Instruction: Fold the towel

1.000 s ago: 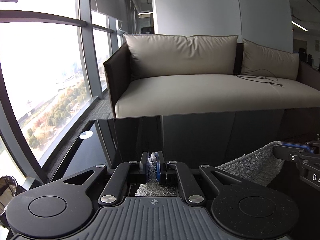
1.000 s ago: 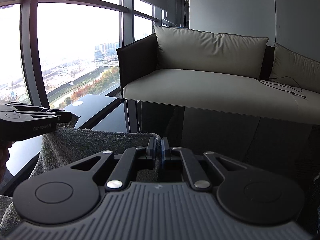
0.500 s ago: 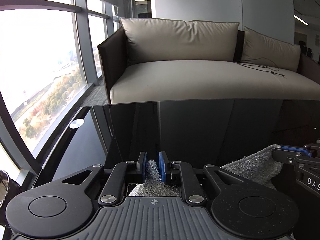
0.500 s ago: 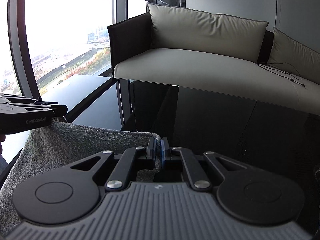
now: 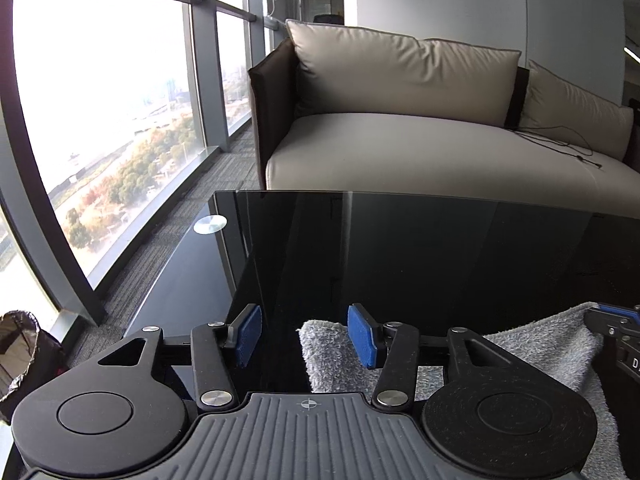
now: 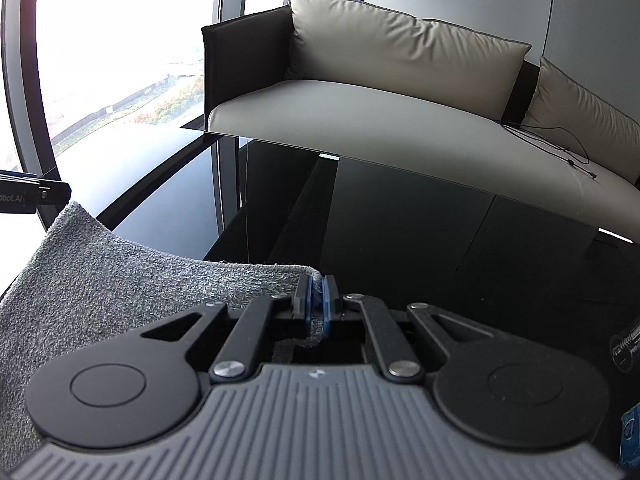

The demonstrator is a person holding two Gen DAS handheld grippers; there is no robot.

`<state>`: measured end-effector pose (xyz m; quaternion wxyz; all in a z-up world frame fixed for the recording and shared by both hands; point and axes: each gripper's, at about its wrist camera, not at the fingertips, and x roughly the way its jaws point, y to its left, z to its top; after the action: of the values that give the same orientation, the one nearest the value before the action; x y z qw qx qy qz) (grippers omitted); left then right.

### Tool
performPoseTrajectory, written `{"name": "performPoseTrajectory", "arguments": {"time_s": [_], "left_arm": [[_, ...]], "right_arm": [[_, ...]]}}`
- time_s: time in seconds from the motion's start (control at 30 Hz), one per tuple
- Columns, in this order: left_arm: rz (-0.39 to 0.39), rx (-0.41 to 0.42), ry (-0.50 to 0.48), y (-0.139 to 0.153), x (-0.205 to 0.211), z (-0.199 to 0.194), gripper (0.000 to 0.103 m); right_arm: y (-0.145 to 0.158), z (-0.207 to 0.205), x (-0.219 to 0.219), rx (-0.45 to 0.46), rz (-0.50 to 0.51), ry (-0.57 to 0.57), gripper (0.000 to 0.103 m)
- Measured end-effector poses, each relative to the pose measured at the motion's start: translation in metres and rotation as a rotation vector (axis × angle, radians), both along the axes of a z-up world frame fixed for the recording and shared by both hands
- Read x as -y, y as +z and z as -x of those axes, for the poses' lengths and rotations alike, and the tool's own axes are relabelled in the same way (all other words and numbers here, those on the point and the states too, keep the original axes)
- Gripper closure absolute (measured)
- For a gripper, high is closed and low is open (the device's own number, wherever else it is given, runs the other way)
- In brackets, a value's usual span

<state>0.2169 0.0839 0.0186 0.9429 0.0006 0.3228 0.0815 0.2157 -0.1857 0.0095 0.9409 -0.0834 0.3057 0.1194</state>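
Partial lettering "obot.AI" on left tongs point(image 6: 24, 196), spread apart. Grey fluffy towel point(image 6: 100, 276) on black desk point(image 5: 440, 248); corner clamped in right tongs point(image 6: 316, 296).

The right gripper point(image 6: 315, 294) has its jaws clamped on the grey towel point(image 6: 120, 276) edge.

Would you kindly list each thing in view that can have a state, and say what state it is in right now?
Left tongs: open, pads spread apart, a towel corner lying loose between them.
Right tongs: shut on the towel edge.
Towel: grey, spread on the table, one corner pinched.
Table: black, glossy, bare beyond the towel.
Sofa: unoccupied, a thin cable lying on its seat.
Bin bag: open at the top.
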Motion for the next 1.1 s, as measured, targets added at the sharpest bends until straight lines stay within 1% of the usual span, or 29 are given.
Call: {"name": "performPoseTrajectory", "arguments": {"time_s": [0.17,0.33,0.43,0.47,0.53,0.57,0.6,0.67,0.73,0.83,0.93,0.97,1.03,1.1], "left_arm": [[0.007,-0.036,-0.009,-0.002,-0.009,0.013,0.058],[0.038,-0.095,-0.072,-0.008,-0.015,0.040,0.058],[0.042,-0.121,-0.092,-0.012,-0.017,0.063,0.058],[0.043,-0.127,-0.096,-0.013,-0.018,0.072,0.058],[0.056,-0.140,-0.109,-0.013,-0.020,0.088,0.058],[0.063,-0.145,-0.116,-0.012,-0.021,0.096,0.058],[0.073,-0.144,-0.120,-0.011,-0.021,0.104,0.058],[0.083,-0.141,-0.127,-0.008,-0.019,0.115,0.058],[0.079,-0.147,-0.137,-0.007,-0.015,0.125,0.058],[0.081,-0.164,-0.169,-0.013,-0.009,0.138,0.058],[0.049,-0.166,-0.189,-0.016,-0.003,0.147,0.058],[0.056,-0.165,-0.193,-0.016,-0.004,0.150,0.058],[0.096,-0.154,-0.192,-0.015,-0.007,0.157,0.059],[0.098,-0.143,-0.199,-0.013,-0.007,0.163,0.059]], "right_arm": [[-0.004,-0.002,0.001,-0.001,0.021,-0.010,0.098],[-0.007,-0.003,0.006,-0.010,0.041,-0.022,0.098],[-0.008,0.000,0.006,-0.024,0.025,-0.006,0.098],[-0.008,0.002,0.006,-0.022,0.024,0.000,0.096],[-0.007,0.005,0.004,-0.023,0.029,0.018,0.079],[-0.006,0.006,0.005,-0.015,0.028,0.019,0.060],[-0.005,0.008,0.005,-0.006,0.028,0.019,0.048],[-0.002,0.012,0.008,0.010,0.023,0.002,0.043],[-0.001,0.016,0.014,0.007,0.022,-0.024,0.043],[-0.003,0.027,0.027,-0.012,0.001,-0.052,0.043],[-0.004,0.044,0.042,-0.030,-0.039,-0.080,0.043],[-0.004,0.049,0.045,-0.034,-0.047,-0.086,0.042],[-0.002,0.063,0.052,-0.037,-0.063,-0.091,0.043],[0.001,0.075,0.055,-0.029,-0.074,-0.092,0.043]]}}
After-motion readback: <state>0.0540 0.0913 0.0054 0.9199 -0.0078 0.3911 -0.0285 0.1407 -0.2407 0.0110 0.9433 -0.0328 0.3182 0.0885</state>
